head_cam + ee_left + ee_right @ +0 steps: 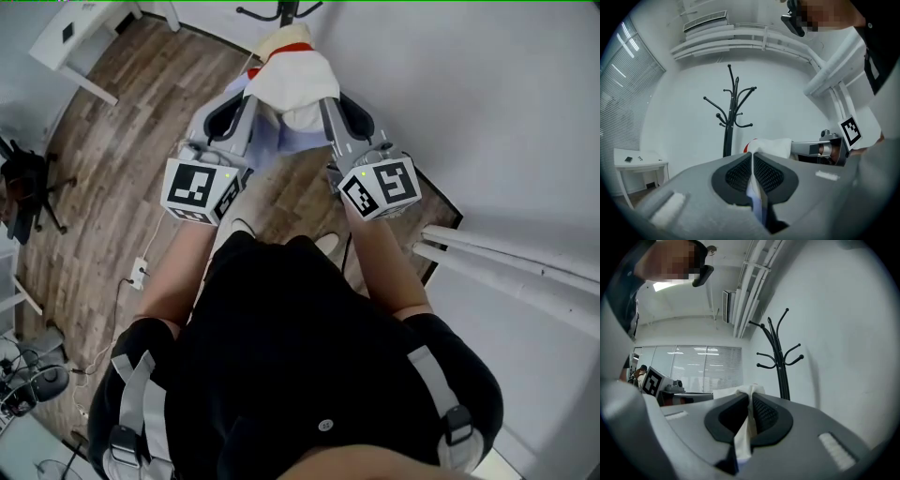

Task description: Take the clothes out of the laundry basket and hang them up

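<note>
A white garment with a red trim and a pale blue part hangs stretched between my two grippers in the head view. My left gripper is shut on its left edge, and white cloth runs between the pads. My right gripper is shut on the other edge, with a fold of cloth pinched between its pads. A black coat stand rises ahead against the white wall; its foot shows just beyond the garment. The coat stand also shows in the right gripper view. No laundry basket is in view.
A white wall fills the right side, with white pipes low along it. A small white table stands left of the stand; the same white table shows at upper left. A black tripod and cables lie on the wood floor at left.
</note>
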